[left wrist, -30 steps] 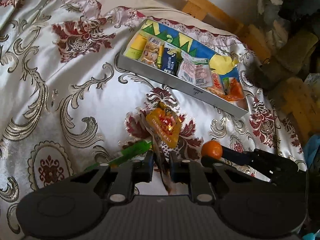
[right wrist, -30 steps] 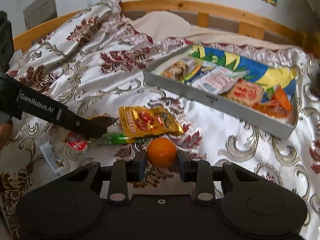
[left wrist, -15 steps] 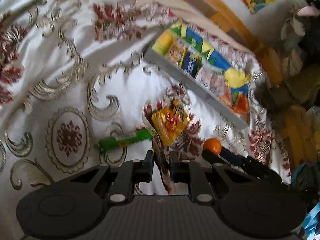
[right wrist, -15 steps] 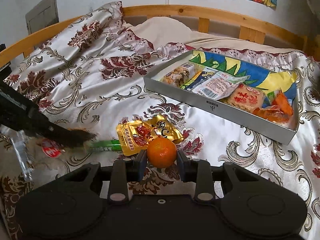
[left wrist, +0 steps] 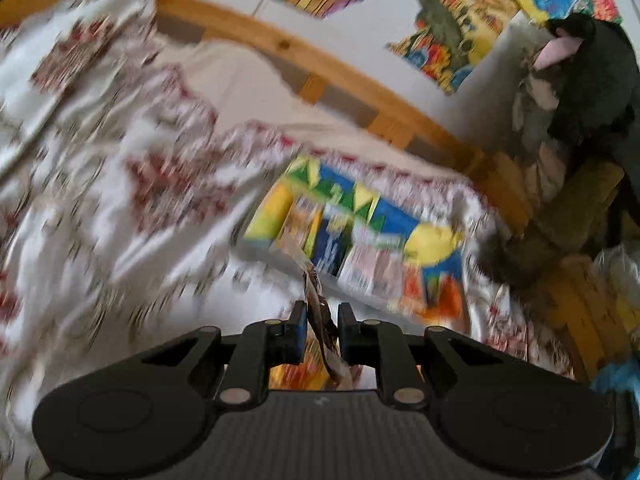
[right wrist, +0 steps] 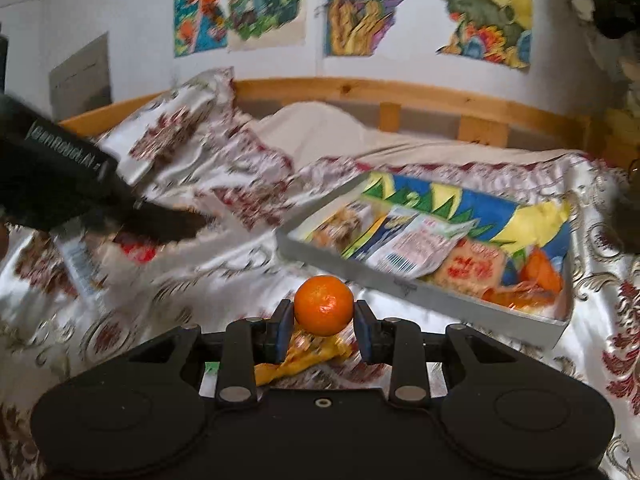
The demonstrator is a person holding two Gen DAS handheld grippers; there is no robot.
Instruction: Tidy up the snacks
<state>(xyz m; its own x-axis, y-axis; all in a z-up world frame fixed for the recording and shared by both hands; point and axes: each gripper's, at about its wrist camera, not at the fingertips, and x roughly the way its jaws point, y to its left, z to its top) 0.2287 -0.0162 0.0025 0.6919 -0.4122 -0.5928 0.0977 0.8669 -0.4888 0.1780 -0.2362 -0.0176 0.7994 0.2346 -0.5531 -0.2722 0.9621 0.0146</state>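
Left wrist view: I read the left gripper (left wrist: 319, 320) as pinched onto a thin clear wrapper (left wrist: 316, 300) that stands up between its fingers, with the upper edge of the wrapper rising just above the fingertips. Most of this view is smeared by motion blur, so I cannot read any print on the wrapper. Beyond the fingers lies the grey tray (left wrist: 360, 248) on the patterned bedspread (left wrist: 100, 200), filled with snack packets in a row against a bright blue, yellow and green liner. Right wrist view: the right gripper (right wrist: 323, 318) is clamped on a small orange (right wrist: 324, 305) — both pads press its sides, and the fruit sits clear of the bedspread. Directly under the orange, a yellow snack packet (right wrist: 304, 356) lies flat on the cloth. The tray (right wrist: 420, 294) is to the right and beyond, near but not touching the orange; inside it I can make out a white packet with a barcode (right wrist: 416, 248), an orange-and-red packet (right wrist: 472, 268) and crumpled orange wrappers (right wrist: 532, 284) at its right end. At the left edge of this view the left gripper's black body (right wrist: 64, 184) reaches in above the bedspread — blurred. A wooden bed rail (right wrist: 400, 92) and colourful posters (right wrist: 420, 4) fill the background.
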